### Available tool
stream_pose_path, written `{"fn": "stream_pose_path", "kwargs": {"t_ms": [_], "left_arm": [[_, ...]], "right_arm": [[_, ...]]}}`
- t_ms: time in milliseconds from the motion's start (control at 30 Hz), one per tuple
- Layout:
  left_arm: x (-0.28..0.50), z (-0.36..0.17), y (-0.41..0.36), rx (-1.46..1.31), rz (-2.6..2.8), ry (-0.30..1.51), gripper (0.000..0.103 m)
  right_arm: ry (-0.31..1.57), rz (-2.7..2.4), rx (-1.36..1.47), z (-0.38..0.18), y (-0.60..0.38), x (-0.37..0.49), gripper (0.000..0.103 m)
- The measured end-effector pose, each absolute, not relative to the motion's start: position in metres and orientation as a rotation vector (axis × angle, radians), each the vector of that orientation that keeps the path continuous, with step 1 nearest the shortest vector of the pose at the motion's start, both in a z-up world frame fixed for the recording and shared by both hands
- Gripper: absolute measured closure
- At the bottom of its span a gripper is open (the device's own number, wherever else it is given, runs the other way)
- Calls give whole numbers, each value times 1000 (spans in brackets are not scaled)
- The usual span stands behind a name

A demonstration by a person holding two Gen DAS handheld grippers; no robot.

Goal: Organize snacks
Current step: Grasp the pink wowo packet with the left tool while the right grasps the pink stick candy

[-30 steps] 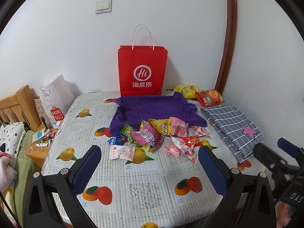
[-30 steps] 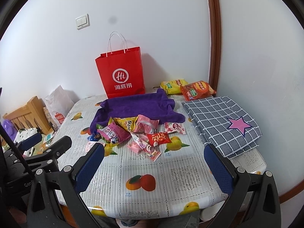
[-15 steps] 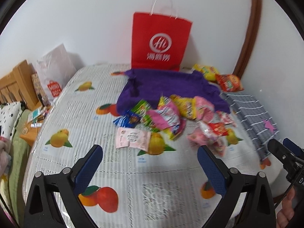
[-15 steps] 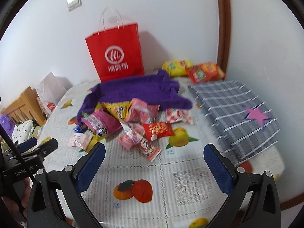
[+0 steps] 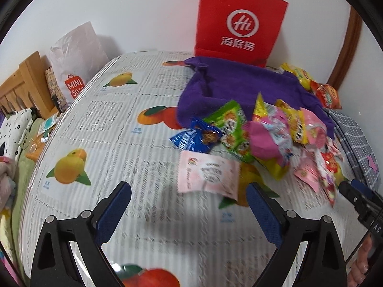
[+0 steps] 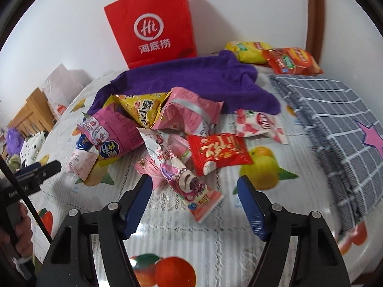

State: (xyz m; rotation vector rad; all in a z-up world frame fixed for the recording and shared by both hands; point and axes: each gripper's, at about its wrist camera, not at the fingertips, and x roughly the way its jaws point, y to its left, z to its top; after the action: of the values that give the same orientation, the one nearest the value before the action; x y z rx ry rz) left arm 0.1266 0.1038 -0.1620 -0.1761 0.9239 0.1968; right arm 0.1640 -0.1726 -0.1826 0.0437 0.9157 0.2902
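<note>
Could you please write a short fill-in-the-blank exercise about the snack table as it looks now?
1. The paper bag standing against the wall behind the purple towel is ____ in colour.
2. The folded checked cloth carries a pink ____ on it.
3. The long pink wrapper lies on the tablecloth between the open fingers of the ____ gripper.
4. The fruit printed beside the red snack packet is ____ in colour.

Missing words: red; star; right; yellow

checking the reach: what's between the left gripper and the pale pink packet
Only bare fruit-print tablecloth lies between the open left gripper and the pale pink packet, seen in the left wrist view.
</note>
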Motion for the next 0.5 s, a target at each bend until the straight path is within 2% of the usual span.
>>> {"fn": "stream_pose_path", "kwargs": {"t_ms": [233,400,467,500], "left_arm": [[150,-181,103,-190,151,960,7],[166,-200,90,-139,127,1016,5],[171,-207,85,-112,150,1026,5],[171,-209,80,-78,162,1016,5]], "right_arm": [[955,357,17,-204,-156,176,35],[950,364,-28,-212,-150,179,50],[944,368,-25,-212,-153,176,60],[946,373,-24,-212,-154,175,61]]}}
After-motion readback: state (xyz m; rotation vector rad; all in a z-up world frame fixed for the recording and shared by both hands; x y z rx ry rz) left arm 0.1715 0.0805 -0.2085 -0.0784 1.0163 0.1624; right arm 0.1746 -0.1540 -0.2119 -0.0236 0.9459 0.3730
